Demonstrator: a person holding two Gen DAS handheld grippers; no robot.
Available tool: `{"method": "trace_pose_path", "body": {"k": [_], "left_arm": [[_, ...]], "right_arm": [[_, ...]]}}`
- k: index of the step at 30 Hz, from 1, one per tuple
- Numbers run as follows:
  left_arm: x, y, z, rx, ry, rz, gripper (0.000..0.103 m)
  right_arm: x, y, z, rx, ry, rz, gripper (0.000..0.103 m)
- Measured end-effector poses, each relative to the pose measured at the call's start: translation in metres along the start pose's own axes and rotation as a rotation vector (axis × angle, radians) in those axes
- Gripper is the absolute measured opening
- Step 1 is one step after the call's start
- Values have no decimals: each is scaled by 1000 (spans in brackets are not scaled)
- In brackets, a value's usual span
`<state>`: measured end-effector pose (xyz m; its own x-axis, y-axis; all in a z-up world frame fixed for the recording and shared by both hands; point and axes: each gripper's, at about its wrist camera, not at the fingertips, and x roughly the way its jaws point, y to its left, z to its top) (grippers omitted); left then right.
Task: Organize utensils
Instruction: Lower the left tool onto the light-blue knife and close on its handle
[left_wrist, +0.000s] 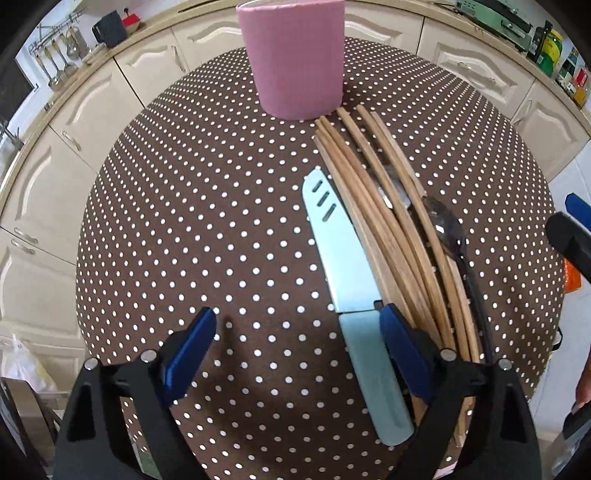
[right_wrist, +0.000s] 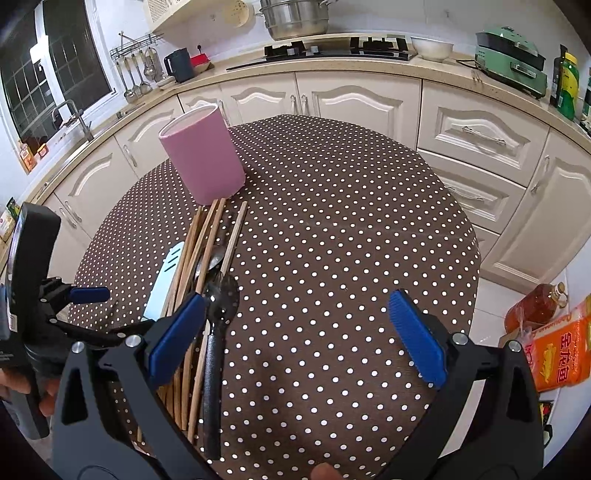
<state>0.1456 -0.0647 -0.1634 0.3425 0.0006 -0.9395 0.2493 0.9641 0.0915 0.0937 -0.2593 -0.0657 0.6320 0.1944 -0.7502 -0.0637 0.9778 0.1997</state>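
Brown cloth with white dots covers the round bench (left_wrist: 184, 221) under both of your grippers.

From your left wrist camera, your left gripper (left_wrist: 299, 350) points steeply down at the bench with its blue fingers (left_wrist: 192, 350) spread wide. The pale green handle of a knife (left_wrist: 343, 266) lies between them, just beside the right-hand finger; you cannot tell whether that finger touches it, and the other finger is well clear of it. The knife's light blade points toward a pink cup (left_wrist: 295, 55) standing upright at the far side. Just right of the knife lies a bundle of wooden chopsticks (left_wrist: 388, 206), their far tips near the cup's base. A dark spoon (left_wrist: 448, 229) rests along the bundle's right edge.

From your right wrist camera, your right gripper (right_wrist: 295, 332) hovers over the bench with its fingers (right_wrist: 417, 336) released and nothing between them. The same pile lies at the left: knife (right_wrist: 164, 280), chopsticks (right_wrist: 207, 236) and dark spoon (right_wrist: 218, 314), which runs just beside the left-hand finger. The pink cup (right_wrist: 203, 158) stands beyond the chopstick tips. Your left gripper (right_wrist: 88, 295) shows at the left edge.
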Motion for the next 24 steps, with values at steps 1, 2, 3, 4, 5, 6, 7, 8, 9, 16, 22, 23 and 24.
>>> {"method": "trace_pose_path", "body": {"k": [1,2,3,4,5,6,7,8,9,16,22,23,24], "left_arm": [[-1,1,0,5,-4,1,89],[-1,2,0,5,-4,-1,89],[-1,6,0,-8,4,-9,89],[-9,16,-2,-22,13,-21,89],[-7,18,-1,-32,20,-26,89],[-7,20,0,-36,23,-23,89],[-3,17,4,-27,30,-4,89],[3,15,8,-16,41,13,90],[5,17,12,-27,33,8,90],[24,29,48,-72,68,-50,88],[18,48,45,-105,29,-48,58],[17,52,44,-111,27,-49,54],[21,65,36,-117,25,-53,47]], "right_arm": [[0,0,0,-1,0,1,97],[-1,0,0,-2,0,4,97],[-1,-1,0,-5,0,7,97],[0,0,-1,-7,1,8,97],[1,0,-1,-7,4,8,97],[2,-1,0,-4,8,10,97],[2,-1,0,-1,11,13,97],[3,-1,0,1,14,18,97],[3,-1,0,1,16,21,97],[5,3,5,-18,43,26,97],[31,10,16,-82,146,13,97],[35,12,18,-96,164,7,97],[42,15,21,-110,190,3,97]]}}
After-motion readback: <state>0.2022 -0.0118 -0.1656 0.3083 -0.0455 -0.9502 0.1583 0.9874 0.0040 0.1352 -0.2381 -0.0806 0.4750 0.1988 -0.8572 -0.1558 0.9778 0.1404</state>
